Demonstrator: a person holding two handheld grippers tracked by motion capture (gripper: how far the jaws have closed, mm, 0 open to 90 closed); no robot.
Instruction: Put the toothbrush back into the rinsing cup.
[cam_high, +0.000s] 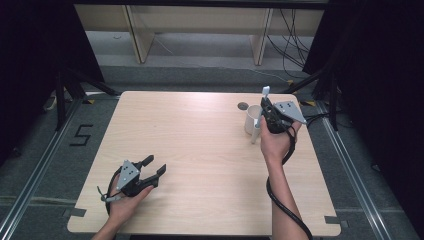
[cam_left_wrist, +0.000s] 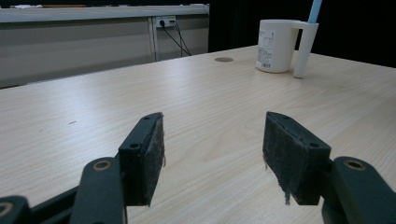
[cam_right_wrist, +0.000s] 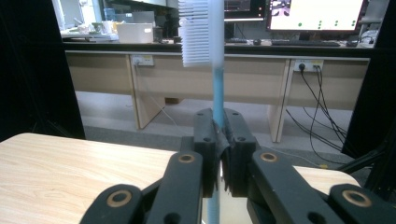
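Left gripper (cam_high: 156, 167) is held near-left, jaws spread, nothing between | toothbrush (cam_right_wrist: 215, 70) is pinched upright by right gripper (cam_right_wrist: 218, 140), beside white mug (cam_high: 252, 119) (far right) | wooden table (cam_high: 190, 145) is seen, desks beyond.

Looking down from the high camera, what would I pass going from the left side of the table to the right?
Left gripper, open on the near left → small dark hole in the table top → white mug → right gripper, clamping an upright toothbrush.
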